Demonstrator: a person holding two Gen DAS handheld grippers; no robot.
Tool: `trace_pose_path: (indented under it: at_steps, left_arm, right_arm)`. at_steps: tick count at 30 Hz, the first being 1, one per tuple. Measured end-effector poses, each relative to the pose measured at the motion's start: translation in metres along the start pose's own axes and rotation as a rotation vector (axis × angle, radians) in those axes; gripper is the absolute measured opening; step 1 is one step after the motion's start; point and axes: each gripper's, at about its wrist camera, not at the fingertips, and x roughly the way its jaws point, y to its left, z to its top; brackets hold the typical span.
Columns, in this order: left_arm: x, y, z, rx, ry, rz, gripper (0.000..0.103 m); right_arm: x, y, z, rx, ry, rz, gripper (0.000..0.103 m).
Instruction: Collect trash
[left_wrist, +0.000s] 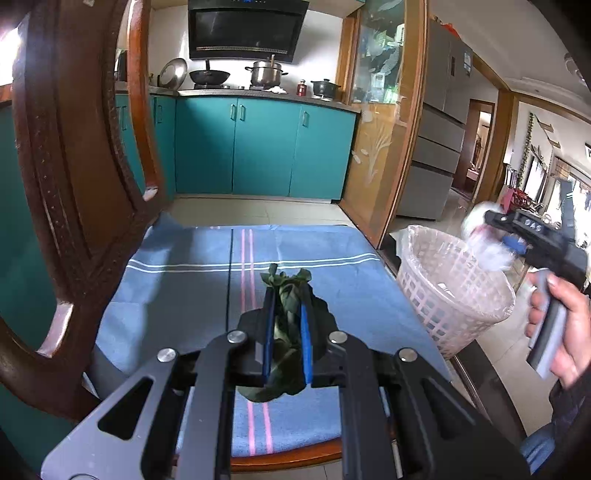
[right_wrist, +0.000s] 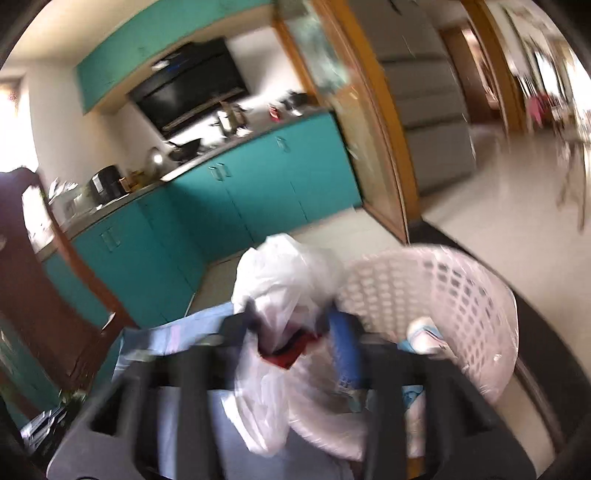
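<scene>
My left gripper (left_wrist: 287, 301) is shut on a bunch of wilted green leaves (left_wrist: 286, 291) and holds it just above the blue striped cloth (left_wrist: 177, 280) on the chair seat. My right gripper (right_wrist: 291, 325) is shut on a crumpled white plastic bag (right_wrist: 280, 280) with something red inside. In the left wrist view the right gripper (left_wrist: 491, 236) holds the bag (left_wrist: 487, 251) above the rim of the pink lattice trash basket (left_wrist: 436, 291). The basket (right_wrist: 443, 280) is lined with clear plastic and holds some pale trash.
A carved wooden chair back (left_wrist: 74, 166) rises close on the left. Teal kitchen cabinets (left_wrist: 258, 147) with pots on the counter stand behind. A glass-panelled wooden door (left_wrist: 384, 129) and a grey fridge (left_wrist: 439, 122) are to the right. The right wrist view is motion-blurred.
</scene>
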Motion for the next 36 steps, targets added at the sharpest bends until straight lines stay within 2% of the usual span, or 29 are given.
trace_pose_path:
  at_steps: [1, 3, 5, 8, 11, 15, 17, 18, 19, 20, 21, 24, 27, 31, 36]
  left_arm:
    - [0.0, -0.003, 0.0, 0.002, 0.002, -0.01, 0.013]
    - [0.002, -0.013, 0.002, 0.009, 0.009, -0.031, 0.013]
    - [0.004, -0.026, 0.003, 0.023, 0.014, -0.057, 0.013]
    - [0.016, -0.059, 0.01, 0.061, 0.031, -0.104, 0.013]
    - [0.036, -0.097, 0.023, 0.071, 0.049, -0.171, 0.013]
    - [0.069, -0.161, 0.055, 0.113, 0.058, -0.257, 0.013]
    - [0.084, -0.192, 0.072, 0.128, 0.054, -0.292, 0.018]
    - [0.09, -0.201, 0.077, 0.134, 0.054, -0.3, 0.043]
    - [0.101, -0.215, 0.084, 0.142, 0.054, -0.296, 0.083]
    - [0.107, -0.221, 0.088, 0.138, 0.047, -0.274, 0.098]
    - [0.112, -0.225, 0.09, 0.13, 0.038, -0.242, 0.1]
    - [0.125, -0.217, 0.085, 0.069, 0.117, -0.213, 0.1]
    - [0.116, -0.194, 0.072, 0.032, 0.131, -0.195, 0.1]
    - [0.081, -0.147, 0.045, 0.023, 0.122, -0.149, 0.1]
    - [0.04, -0.083, 0.023, 0.013, 0.125, -0.052, 0.1]
  right_arm:
    - [0.002, -0.009, 0.002, 0.034, 0.016, -0.005, 0.081]
    - [-0.012, -0.035, 0.011, 0.187, -0.018, 0.022, 0.084]
    - [-0.033, -0.053, 0.016, 0.286, -0.102, 0.029, 0.094]
    - [-0.059, -0.072, 0.022, 0.339, -0.225, -0.017, 0.096]
    - [-0.064, -0.091, 0.021, 0.403, -0.245, -0.067, 0.096]
    - [-0.067, -0.104, 0.019, 0.464, -0.245, -0.08, 0.096]
    - [-0.069, -0.103, 0.019, 0.464, -0.242, -0.076, 0.096]
    - [-0.07, -0.101, 0.018, 0.463, -0.242, -0.074, 0.096]
    - [-0.07, -0.1, 0.018, 0.46, -0.242, -0.071, 0.096]
    - [-0.07, -0.1, 0.019, 0.458, -0.237, -0.067, 0.096]
    - [-0.071, -0.099, 0.018, 0.459, -0.232, -0.062, 0.096]
    - [-0.071, -0.098, 0.018, 0.452, -0.22, -0.05, 0.096]
    - [-0.073, -0.095, 0.019, 0.434, -0.216, -0.041, 0.096]
    - [-0.067, -0.082, 0.016, 0.402, -0.184, -0.032, 0.096]
    - [-0.056, -0.025, 0.006, 0.229, -0.108, 0.007, 0.096]
